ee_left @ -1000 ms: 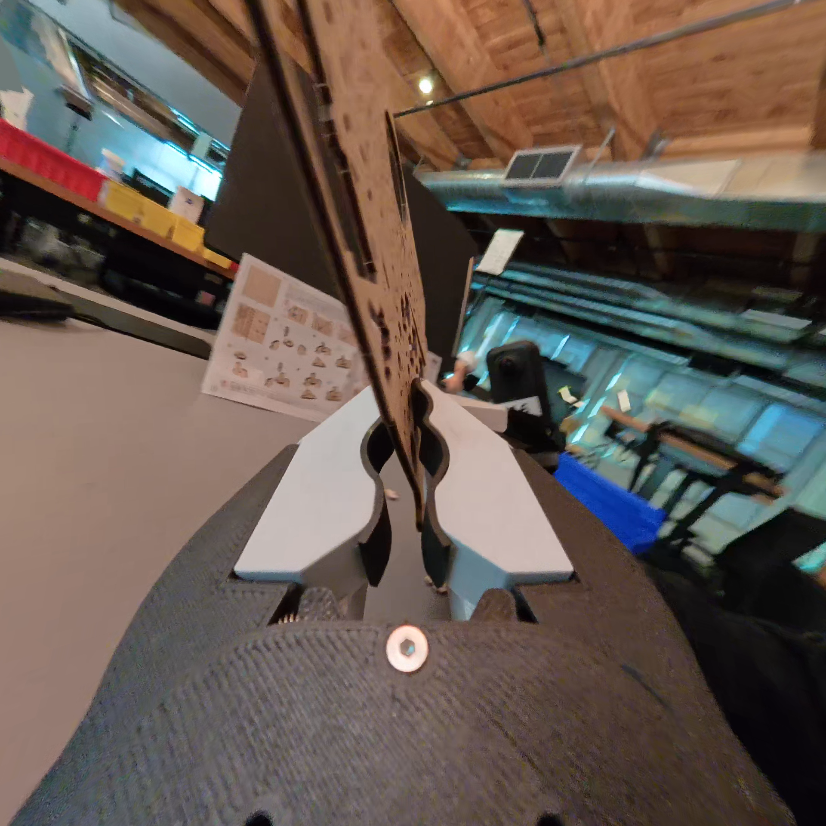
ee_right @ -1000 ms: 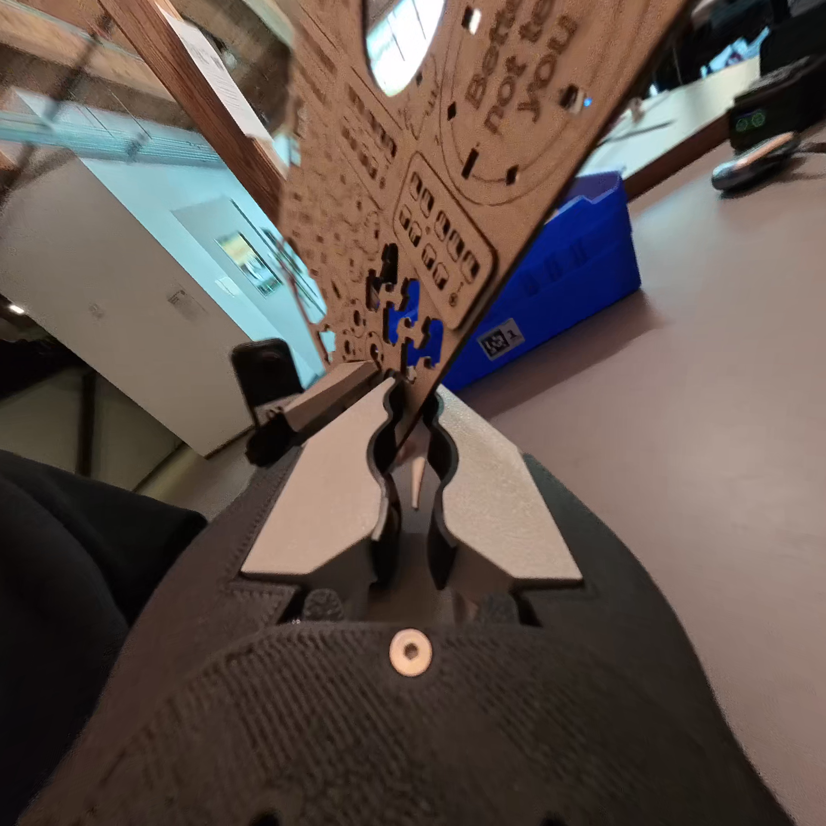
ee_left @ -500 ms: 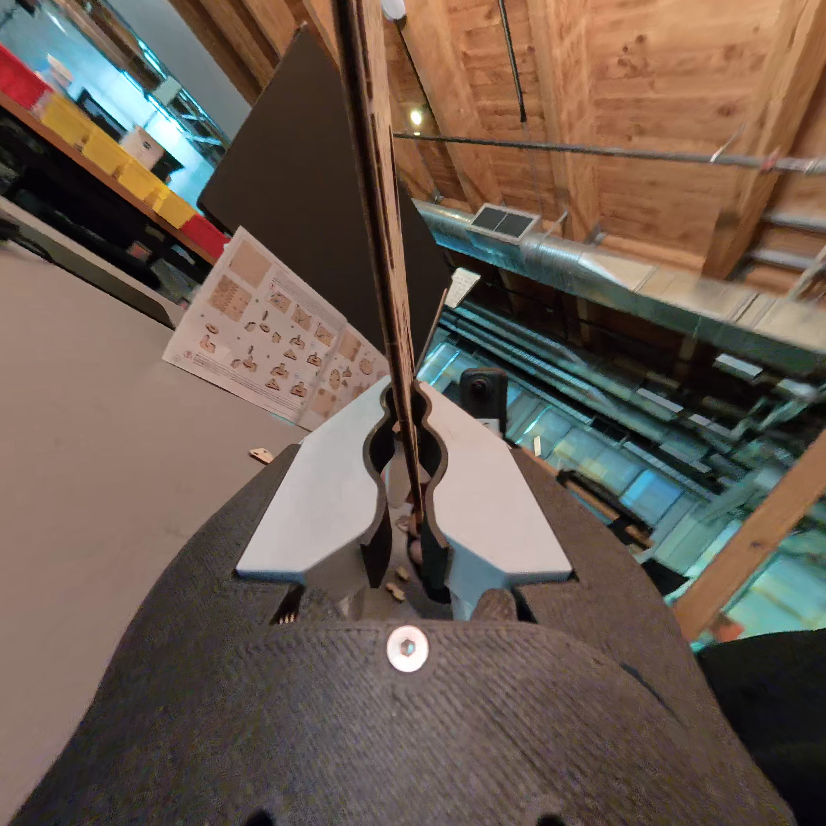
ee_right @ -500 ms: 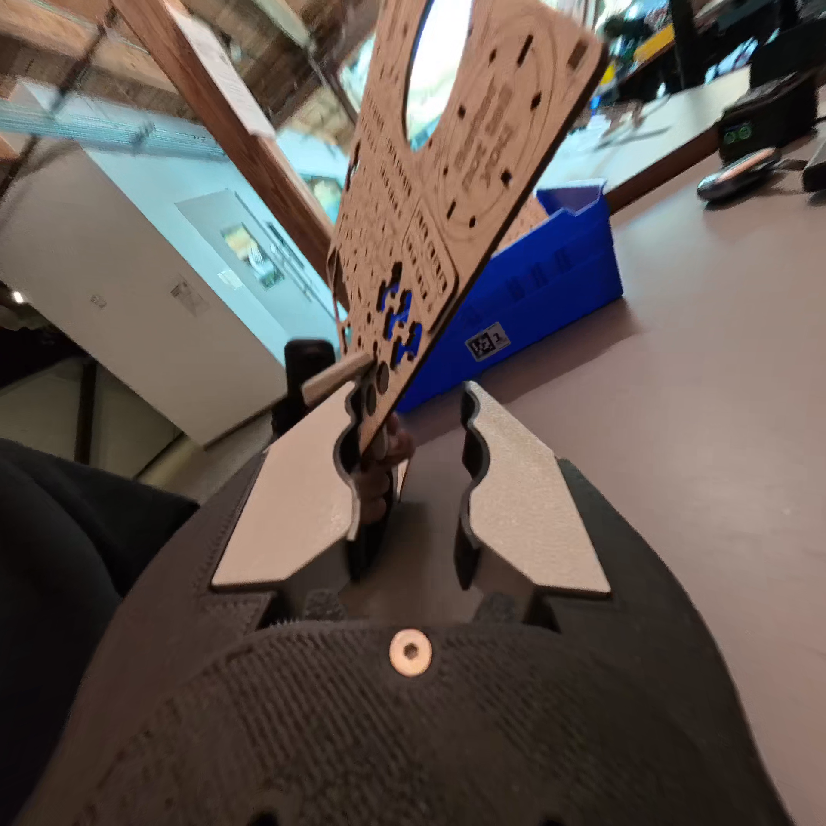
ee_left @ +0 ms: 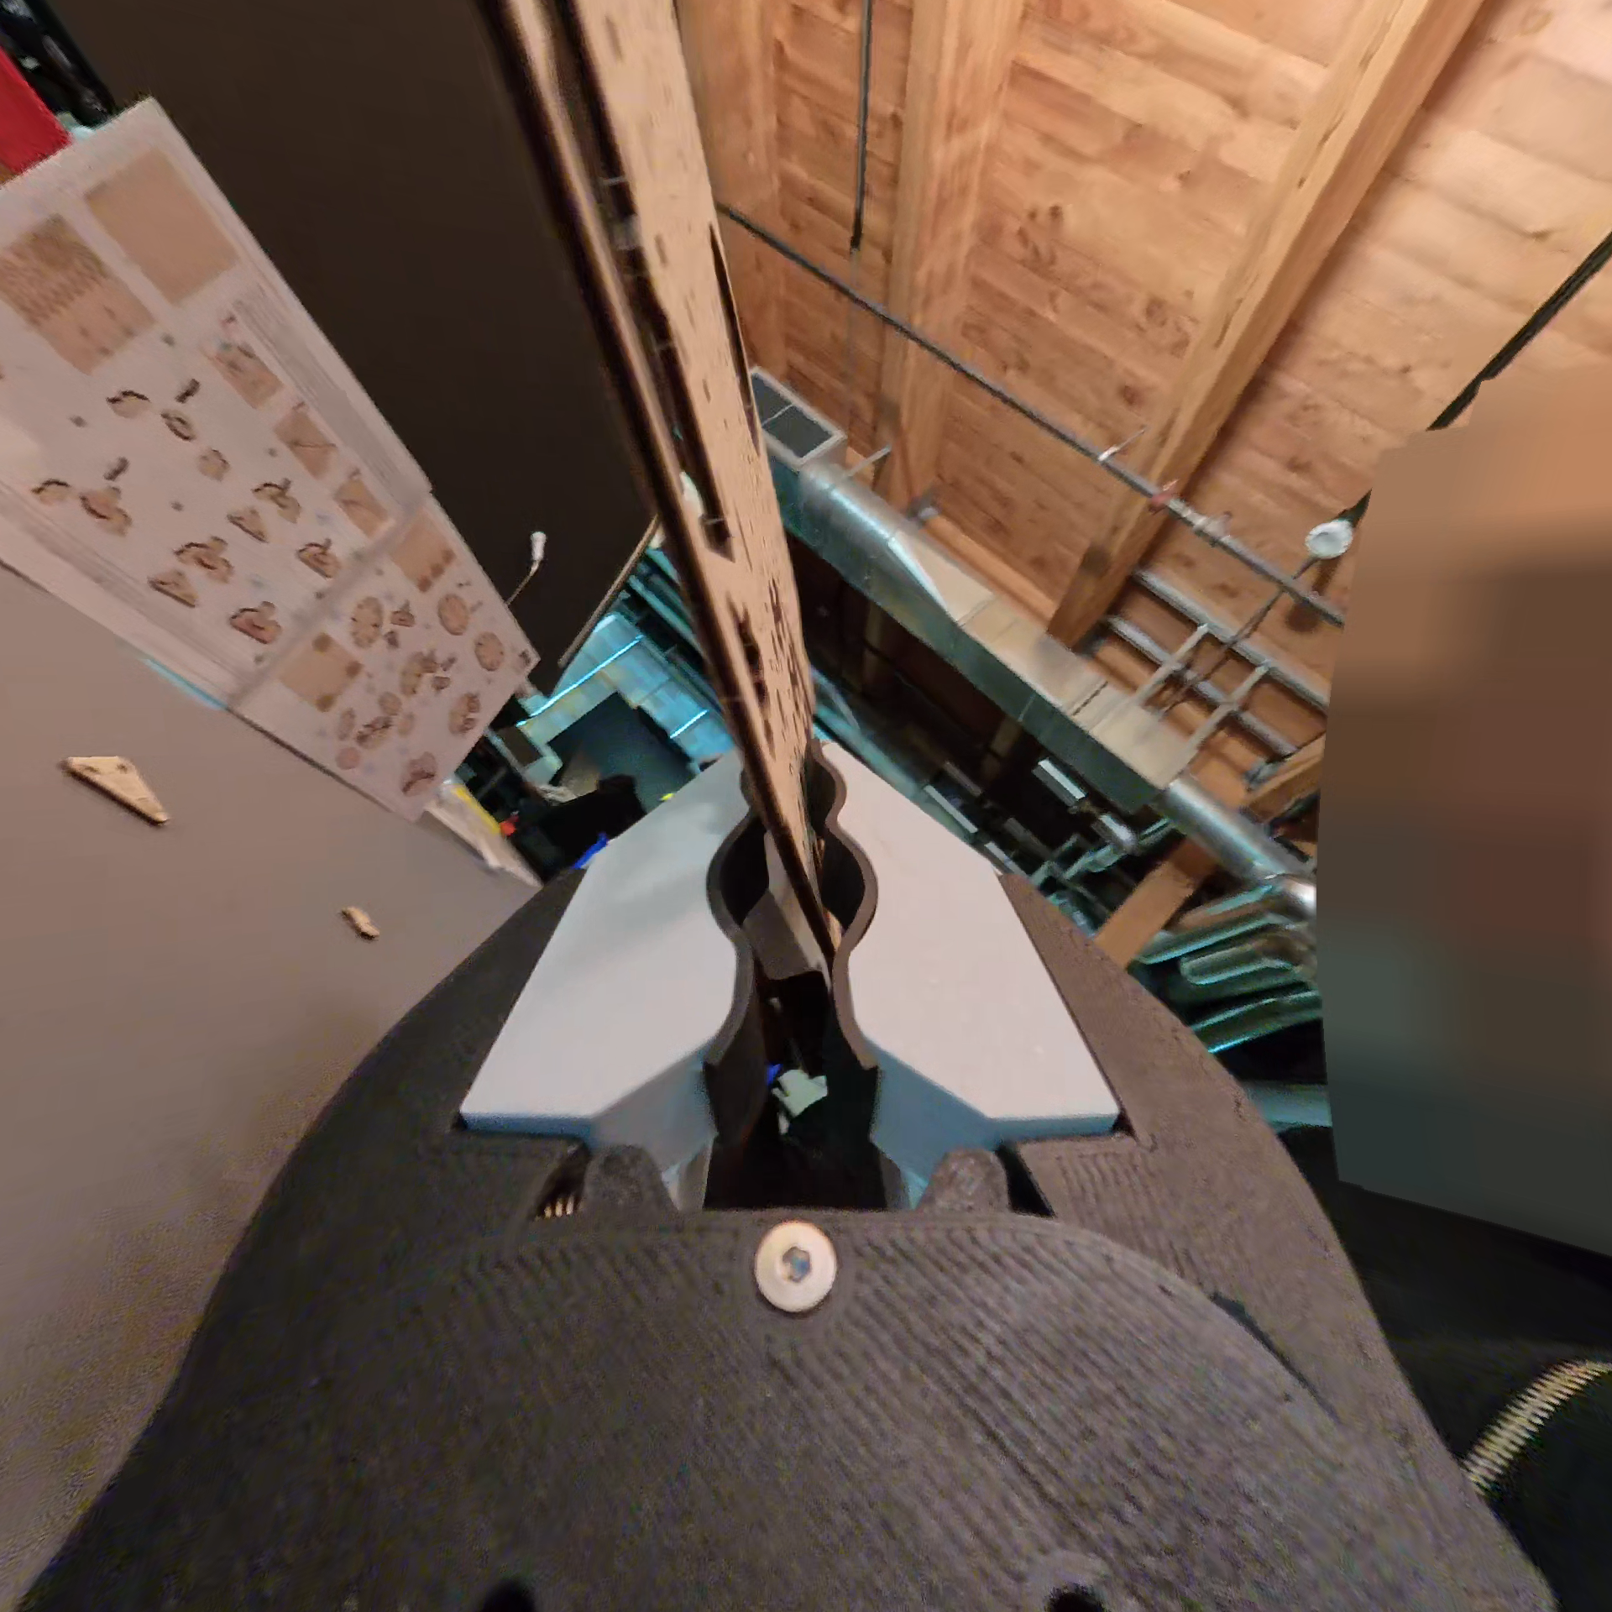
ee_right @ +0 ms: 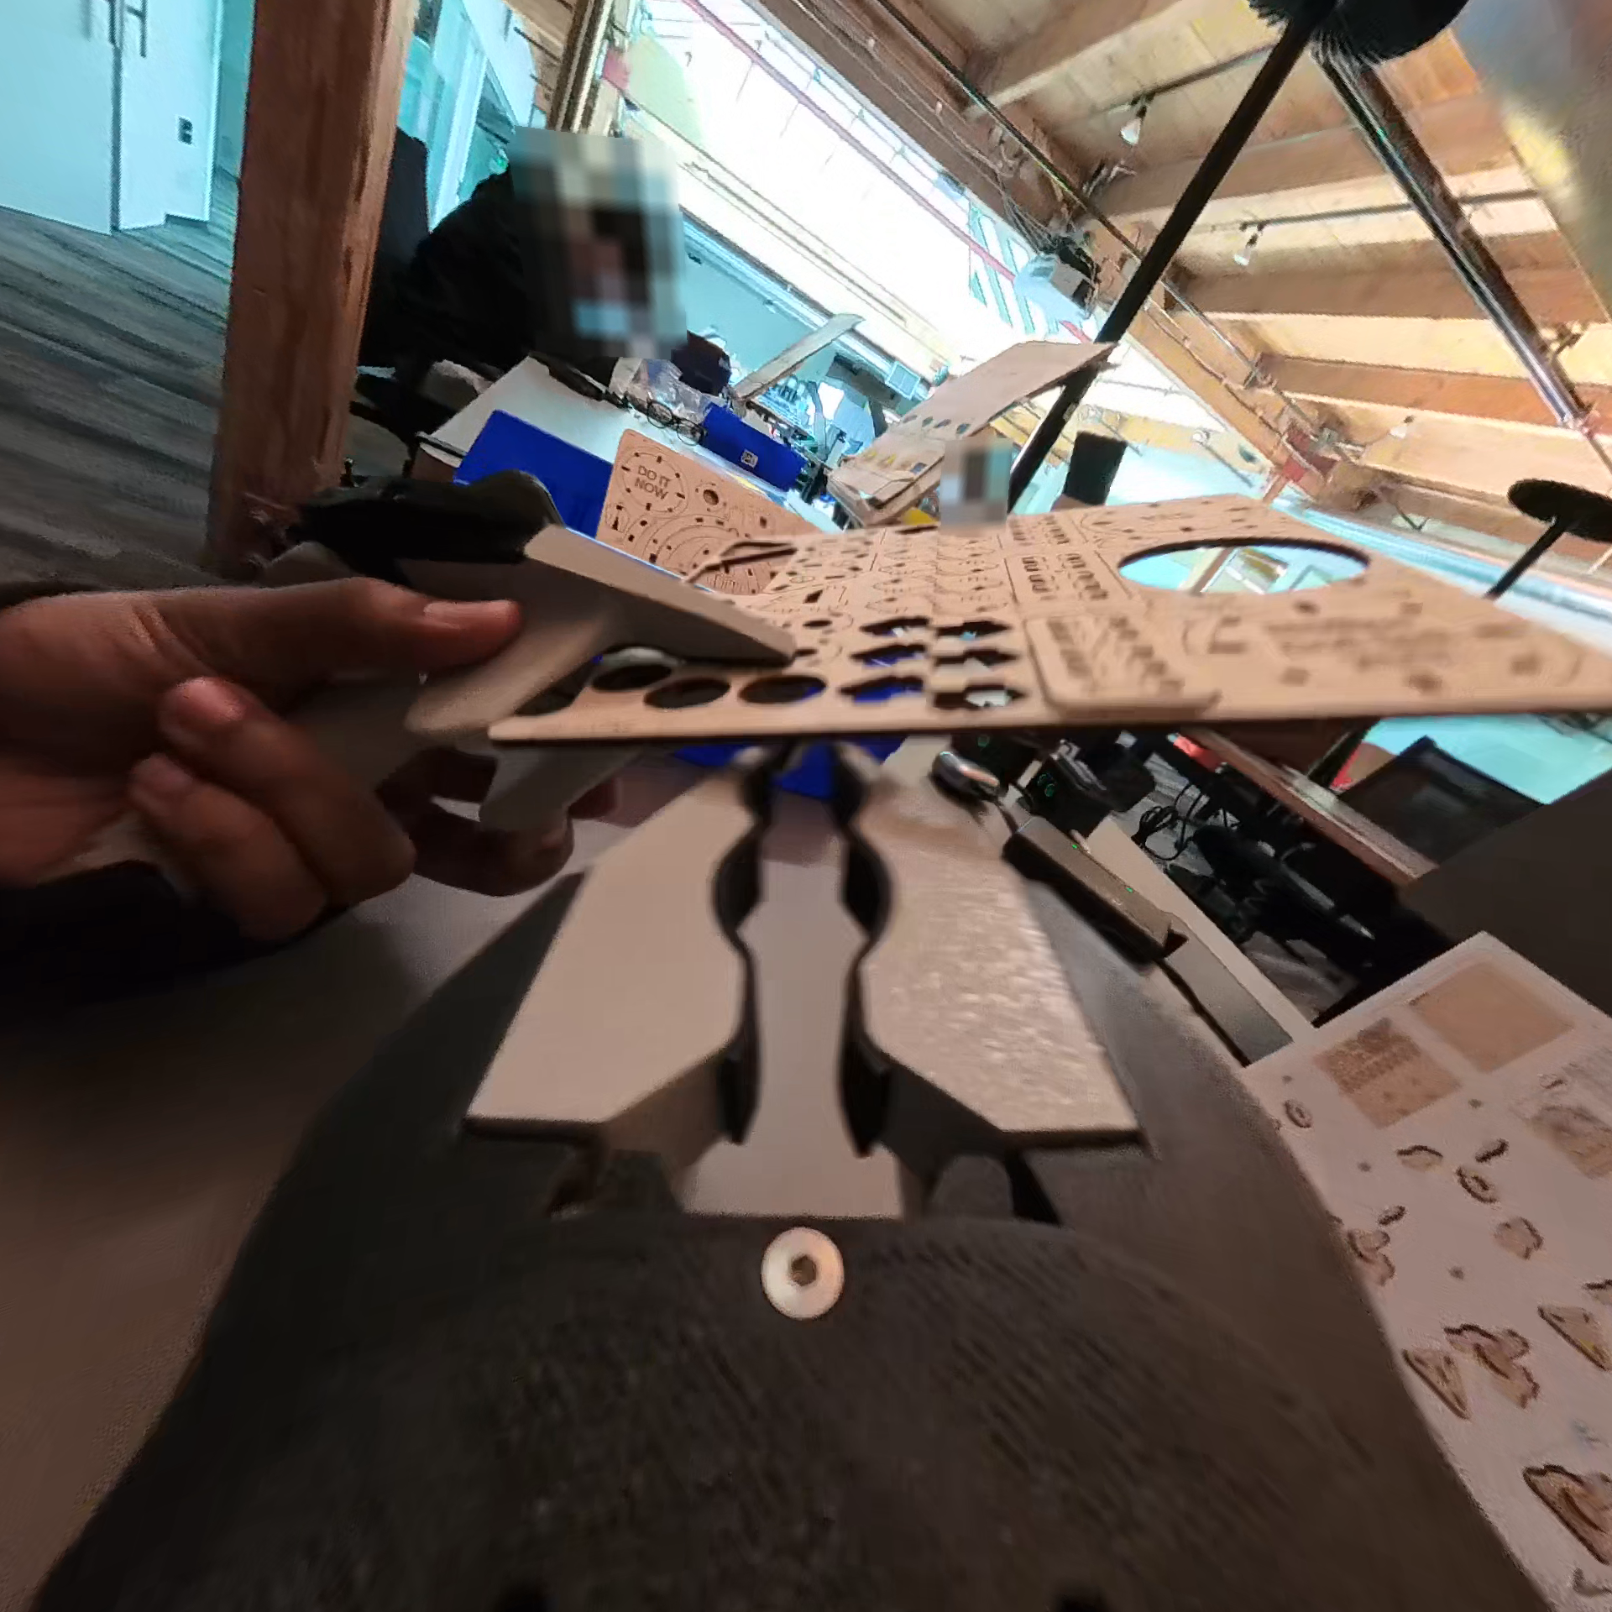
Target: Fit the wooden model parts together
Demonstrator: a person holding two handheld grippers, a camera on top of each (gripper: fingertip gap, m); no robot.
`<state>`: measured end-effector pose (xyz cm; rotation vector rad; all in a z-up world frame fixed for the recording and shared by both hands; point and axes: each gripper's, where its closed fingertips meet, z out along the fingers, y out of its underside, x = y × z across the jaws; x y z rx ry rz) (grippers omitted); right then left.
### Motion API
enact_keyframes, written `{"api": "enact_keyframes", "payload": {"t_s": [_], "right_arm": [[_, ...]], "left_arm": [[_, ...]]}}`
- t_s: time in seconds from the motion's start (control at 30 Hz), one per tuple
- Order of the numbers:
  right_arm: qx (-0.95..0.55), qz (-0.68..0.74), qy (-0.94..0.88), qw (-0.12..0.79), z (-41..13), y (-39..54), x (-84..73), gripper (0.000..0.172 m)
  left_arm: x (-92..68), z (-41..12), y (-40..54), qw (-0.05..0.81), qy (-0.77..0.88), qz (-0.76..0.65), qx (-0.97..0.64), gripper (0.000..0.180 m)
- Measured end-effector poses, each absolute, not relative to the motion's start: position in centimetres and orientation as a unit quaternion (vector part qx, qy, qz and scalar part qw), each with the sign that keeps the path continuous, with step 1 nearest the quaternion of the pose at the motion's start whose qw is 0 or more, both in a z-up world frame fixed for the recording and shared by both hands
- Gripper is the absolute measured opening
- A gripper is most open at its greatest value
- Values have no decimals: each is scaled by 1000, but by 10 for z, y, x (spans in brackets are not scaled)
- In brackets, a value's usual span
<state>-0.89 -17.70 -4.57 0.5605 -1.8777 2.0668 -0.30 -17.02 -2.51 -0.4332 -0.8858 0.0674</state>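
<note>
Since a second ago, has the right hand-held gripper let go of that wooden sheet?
Yes. The right hand-held gripper now sits empty beneath the wooden sheet, backed toward the instruction sheet.

Left gripper [ee_left: 789, 789] grips a board [ee_left: 689, 366] edge-on, sheet [ee_left: 218, 454] and two chips [ee_left: 118, 785] on table [ee_left: 174, 1003] to its left; in the right view the board [ee_right: 1090, 628] spans above right gripper [ee_right: 802, 768], sheet [ee_right: 1483, 1178] on its right.
</note>
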Motion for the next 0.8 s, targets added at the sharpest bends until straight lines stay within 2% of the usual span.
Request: {"api": "enact_keyframes", "payload": {"t_s": [0.03,0.2,0.3,0.53,0.8], "right_arm": [[196,722,-645,154,-43,-176,-10,0],[165,724,-661,107,-38,-175,-23,0],[105,721,-675,116,-29,-164,-62,0],[-20,724,-676,137,-10,-123,-132,0],[-6,653,-744,142,-44,-123,-134,0]], "left_arm": [[-2,-24,-170,883,-422,23,-203,3],[1,-21,-180,885,-424,28,-191,2],[2,-23,-194,873,-444,44,-197,2],[-12,-85,-188,677,-592,111,-423,2],[-10,-121,-221,574,-657,168,-459,3]]}}
